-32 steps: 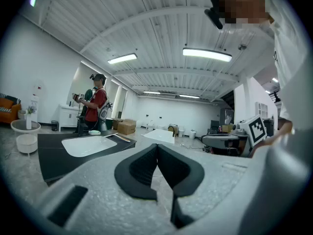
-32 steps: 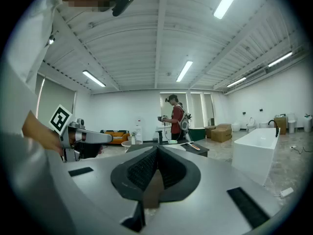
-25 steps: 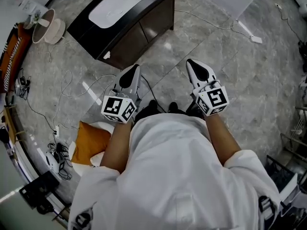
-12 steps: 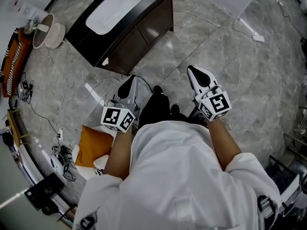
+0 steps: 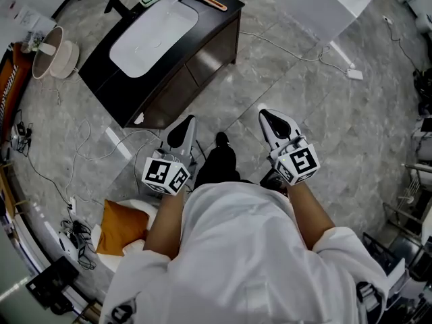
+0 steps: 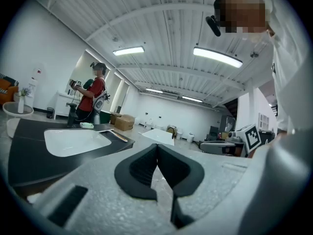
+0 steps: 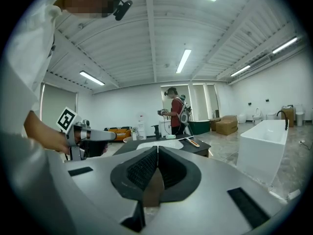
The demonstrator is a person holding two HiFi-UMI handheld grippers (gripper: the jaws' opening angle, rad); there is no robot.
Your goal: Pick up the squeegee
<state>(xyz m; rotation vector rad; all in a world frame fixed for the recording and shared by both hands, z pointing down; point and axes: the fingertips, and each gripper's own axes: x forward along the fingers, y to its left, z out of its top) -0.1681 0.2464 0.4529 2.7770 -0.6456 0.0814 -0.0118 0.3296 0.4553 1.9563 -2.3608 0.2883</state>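
Note:
The squeegee (image 5: 206,2), a thin bar with an orange handle, lies on the far edge of a black vanity (image 5: 209,29) beside a white sink (image 5: 152,36). It also shows small in the left gripper view, squeegee (image 6: 116,135), and in the right gripper view, squeegee (image 7: 192,142). My left gripper (image 5: 182,128) and right gripper (image 5: 270,118) are held out in front of the body, over the floor and well short of the vanity. Both are shut with nothing in them; left gripper (image 6: 156,148), right gripper (image 7: 157,151).
A white bathtub (image 5: 324,2) stands at the back right. Cables (image 5: 297,36) run over the marble floor. An orange cushion (image 5: 120,225) and a round side table (image 5: 57,46) are at the left. Another person (image 6: 93,96) stands behind the vanity, near a black faucet (image 5: 115,5).
The person has walked towards the vanity, which now sits closer and fuller in the head view. Both grippers moved forward with the body and stayed shut.

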